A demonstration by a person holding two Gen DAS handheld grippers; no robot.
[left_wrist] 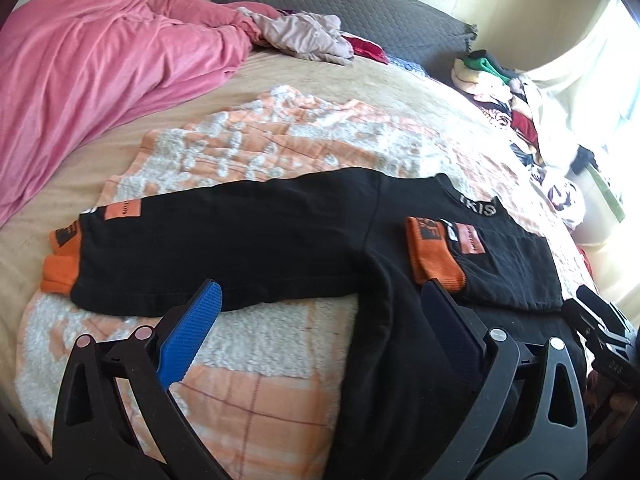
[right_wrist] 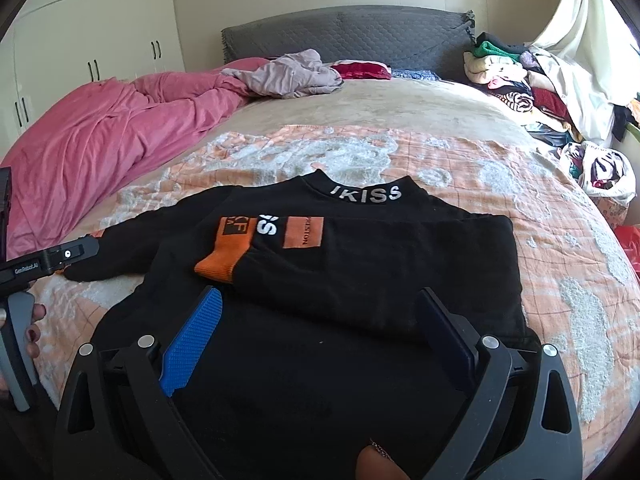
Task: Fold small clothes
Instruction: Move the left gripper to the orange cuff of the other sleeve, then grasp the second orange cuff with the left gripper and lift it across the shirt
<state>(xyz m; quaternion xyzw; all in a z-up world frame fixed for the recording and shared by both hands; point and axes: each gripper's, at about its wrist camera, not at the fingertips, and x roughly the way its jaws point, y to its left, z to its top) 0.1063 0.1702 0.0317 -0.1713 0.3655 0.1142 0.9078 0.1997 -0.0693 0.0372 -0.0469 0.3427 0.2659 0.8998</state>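
Observation:
A black long-sleeved top (left_wrist: pixel 280 248) with orange cuffs lies flat on an orange and white blanket (left_wrist: pixel 248 148). Its right sleeve (right_wrist: pixel 360 256) is folded across the chest, its orange cuff (right_wrist: pixel 224 256) near the middle. Its left sleeve (left_wrist: pixel 200 240) stretches out to the left, with its orange cuff (left_wrist: pixel 60 264) at the end. My left gripper (left_wrist: pixel 320 292) is open and empty above the armpit area. My right gripper (right_wrist: pixel 320 300) is open and empty above the top's lower body (right_wrist: pixel 304 380). The collar (right_wrist: pixel 366 192) reads IKISS.
A pink duvet (right_wrist: pixel 100 140) is bunched at the left of the bed. Loose garments (right_wrist: pixel 292 72) lie by the grey headboard (right_wrist: pixel 344 36). A pile of clothes (right_wrist: pixel 520 80) sits at the right. The left gripper's body (right_wrist: pixel 44 264) shows at the left edge.

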